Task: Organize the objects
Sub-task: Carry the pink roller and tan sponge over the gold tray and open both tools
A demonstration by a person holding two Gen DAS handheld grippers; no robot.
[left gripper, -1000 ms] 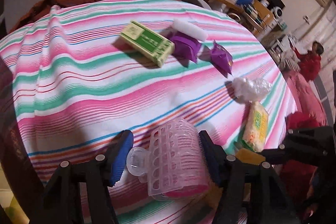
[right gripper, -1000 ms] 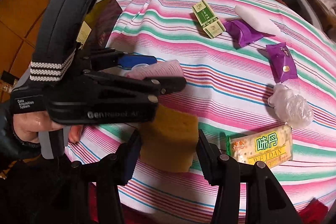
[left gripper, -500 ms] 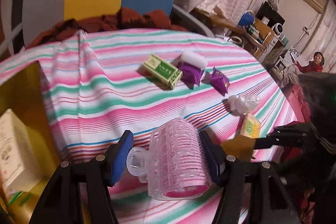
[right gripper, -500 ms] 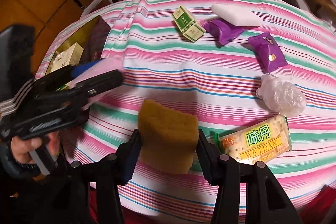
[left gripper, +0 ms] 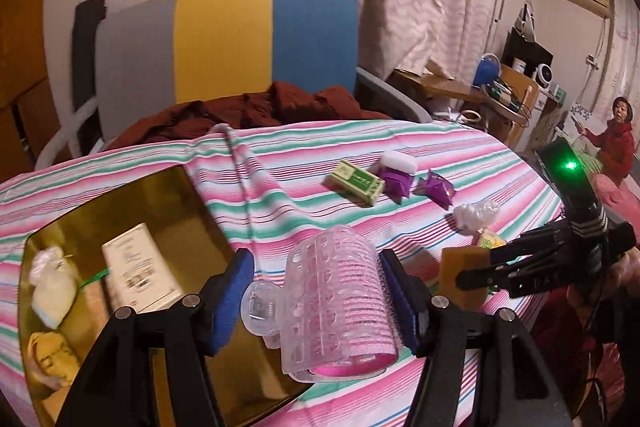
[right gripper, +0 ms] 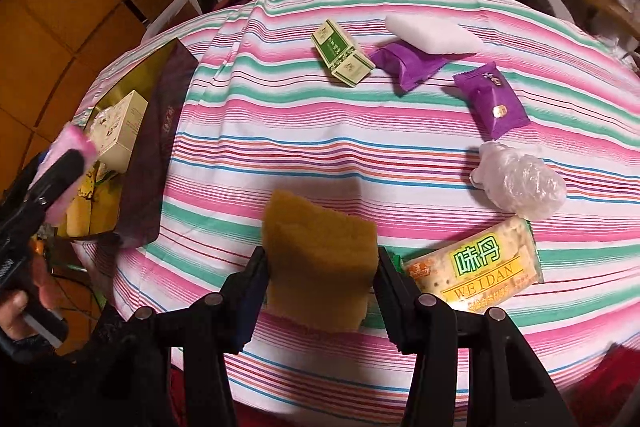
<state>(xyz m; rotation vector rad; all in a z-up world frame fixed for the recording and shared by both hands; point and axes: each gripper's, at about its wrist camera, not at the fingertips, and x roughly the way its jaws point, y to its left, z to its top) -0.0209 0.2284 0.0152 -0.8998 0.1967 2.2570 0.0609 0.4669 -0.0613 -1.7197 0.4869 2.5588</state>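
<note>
Left gripper [left gripper: 316,297]: jaws closed on a pink hair roller [left gripper: 340,301], held in the air above the near corner of a gold tray [left gripper: 176,195] at the left edge of the table. Tray contents: a cream box [left gripper: 140,267], a white pouch [left gripper: 52,287], a yellow item [left gripper: 50,355] too blurred to identify. Right gripper [right gripper: 320,267]: jaws pinching a yellow sponge [right gripper: 320,255], held above the striped tablecloth [right gripper: 300,131] near the front edge. Loose on the cloth, far side: a green box [right gripper: 342,53], just beside it a purple packet [right gripper: 404,65] partly under a white block [right gripper: 432,33]. A second purple packet [right gripper: 492,101] lies apart to the right; nearer, a clump of clear plastic wrap [right gripper: 520,183]; in front of that, a cracker pack [right gripper: 476,265] printed WEIDAN, just beside the right gripper. Beyond the table: a chair [left gripper: 224,43] with grey, yellow and blue panels, a dark red cloth [left gripper: 256,111] heaped on its seat. A person in red [left gripper: 616,143] sits in the background at right.
</note>
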